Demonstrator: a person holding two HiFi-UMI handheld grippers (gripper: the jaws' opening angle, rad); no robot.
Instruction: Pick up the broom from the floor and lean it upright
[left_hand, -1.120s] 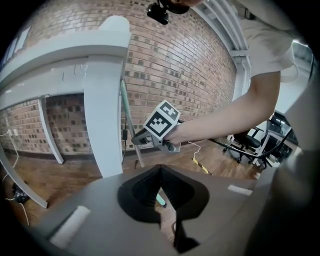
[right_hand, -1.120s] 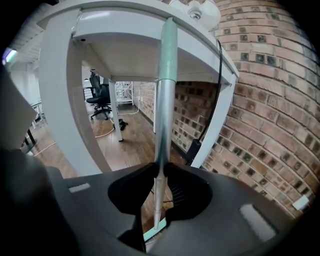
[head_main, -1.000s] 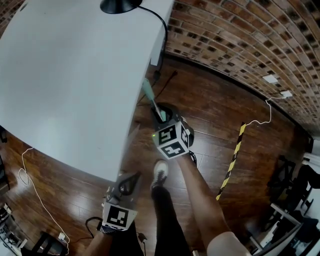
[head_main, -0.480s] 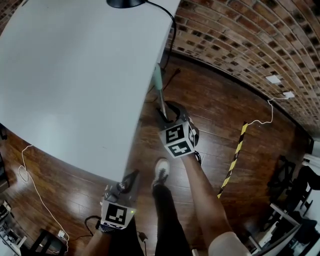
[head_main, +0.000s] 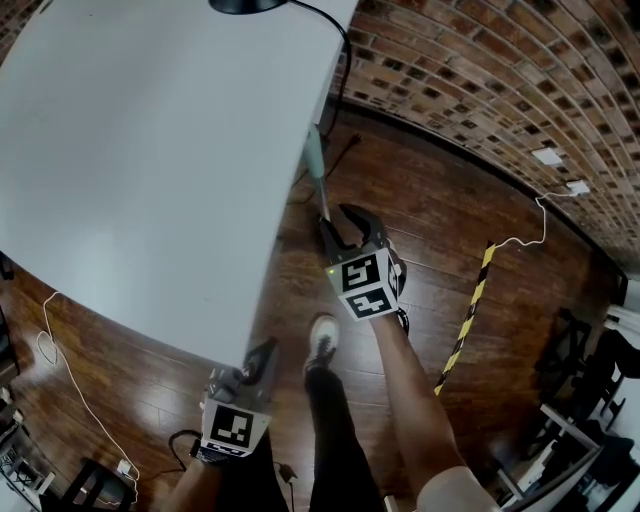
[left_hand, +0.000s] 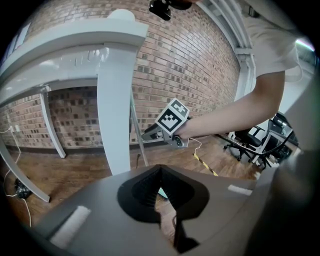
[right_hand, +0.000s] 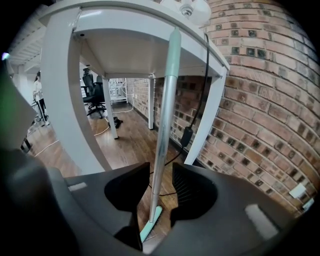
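Observation:
The broom (head_main: 316, 165) stands nearly upright, its mint-green grip resting against the edge of the white table (head_main: 150, 150). In the right gripper view its metal shaft (right_hand: 164, 125) runs down to the mint head (right_hand: 150, 224) on the floor. My right gripper (head_main: 345, 216) is open around the shaft. The shaft passes between the jaws (right_hand: 161, 180) with a gap on each side. My left gripper (head_main: 264, 352) hangs lower by the table's near corner, shut and holding nothing (left_hand: 160, 172). From there I see the right gripper (left_hand: 150, 132) beside the shaft.
A white table leg (left_hand: 115, 115) stands just behind the broom. A brick wall (head_main: 480, 80) runs along the back. A black cable (right_hand: 206, 75) hangs from the table. Yellow-black tape (head_main: 468, 305) lies on the wood floor; my shoe (head_main: 320, 345) is below the right gripper.
The broom's top swung from tilted over the floor to rest against the table edge. The right jaws opened off the shaft and the gripper drew slightly back.

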